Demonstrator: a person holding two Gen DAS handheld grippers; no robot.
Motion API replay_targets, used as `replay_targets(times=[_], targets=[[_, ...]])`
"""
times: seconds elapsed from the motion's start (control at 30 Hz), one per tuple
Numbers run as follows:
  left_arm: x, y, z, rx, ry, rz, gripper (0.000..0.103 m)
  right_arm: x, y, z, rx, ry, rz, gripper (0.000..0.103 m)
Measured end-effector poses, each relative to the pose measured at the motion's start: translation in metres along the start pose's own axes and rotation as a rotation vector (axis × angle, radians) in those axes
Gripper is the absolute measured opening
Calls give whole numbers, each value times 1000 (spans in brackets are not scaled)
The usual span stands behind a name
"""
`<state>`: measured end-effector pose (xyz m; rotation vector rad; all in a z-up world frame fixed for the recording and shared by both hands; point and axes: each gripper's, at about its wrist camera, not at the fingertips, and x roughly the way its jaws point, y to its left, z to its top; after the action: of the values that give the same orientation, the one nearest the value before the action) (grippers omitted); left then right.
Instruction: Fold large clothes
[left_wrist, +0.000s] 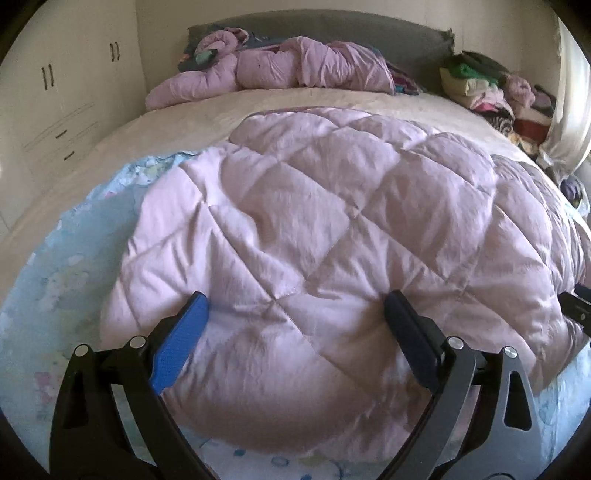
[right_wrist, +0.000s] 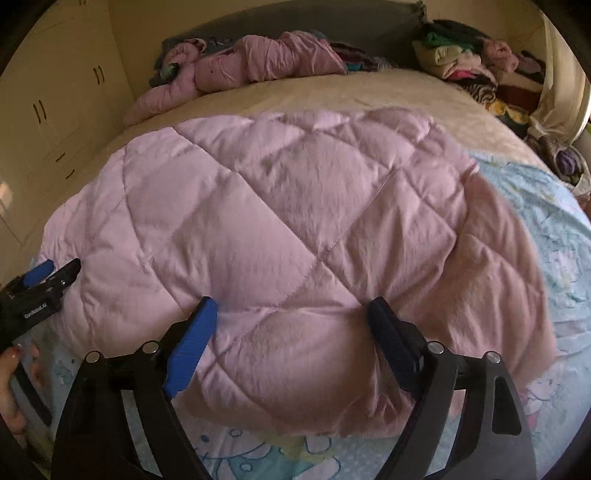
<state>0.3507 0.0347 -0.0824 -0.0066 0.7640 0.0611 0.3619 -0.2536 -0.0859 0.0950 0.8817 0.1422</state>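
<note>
A pink quilted comforter (left_wrist: 325, 229) lies folded on a light blue patterned sheet (left_wrist: 74, 266) on the bed; it also shows in the right wrist view (right_wrist: 280, 229). My left gripper (left_wrist: 295, 306) is open, its blue fingers spread over the comforter's near edge, holding nothing. My right gripper (right_wrist: 291, 314) is open too, spread over the near edge further right. The left gripper shows at the left edge of the right wrist view (right_wrist: 55, 271), and the right gripper's tip at the right edge of the left wrist view (left_wrist: 576, 306).
A second bunched pink quilt (left_wrist: 273, 70) lies along the grey headboard (left_wrist: 406, 37). A pile of mixed clothes (left_wrist: 487, 88) sits at the back right. Cream cupboards (left_wrist: 55, 92) stand to the left. The beige bedspread (right_wrist: 332, 92) stretches behind the comforter.
</note>
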Motion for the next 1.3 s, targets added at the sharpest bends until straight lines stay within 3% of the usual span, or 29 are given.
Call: replay_targets(times=[0.13, 0.2, 0.47, 0.77, 0.93, 1.3], targets=[[-14, 4, 1, -20, -18, -10, 91, 1, -1, 0, 5, 1, 20, 85], [-25, 7, 3, -25, -21, 1, 94, -14, -7, 1, 32, -16, 69, 85], [-57, 24, -3, -59, -27, 31, 94, -74, -43, -29, 160, -108, 95, 95], [-71, 44, -20, -117, -14, 43, 94, -90, -98, -70, 410, -88, 117, 96], [-70, 60, -30, -174, 28, 34, 94, -87, -108, -80, 477, -74, 113, 96], [-30, 99, -53, -528, 141, -321, 94, -58, -106, -74, 570, -25, 217, 96]])
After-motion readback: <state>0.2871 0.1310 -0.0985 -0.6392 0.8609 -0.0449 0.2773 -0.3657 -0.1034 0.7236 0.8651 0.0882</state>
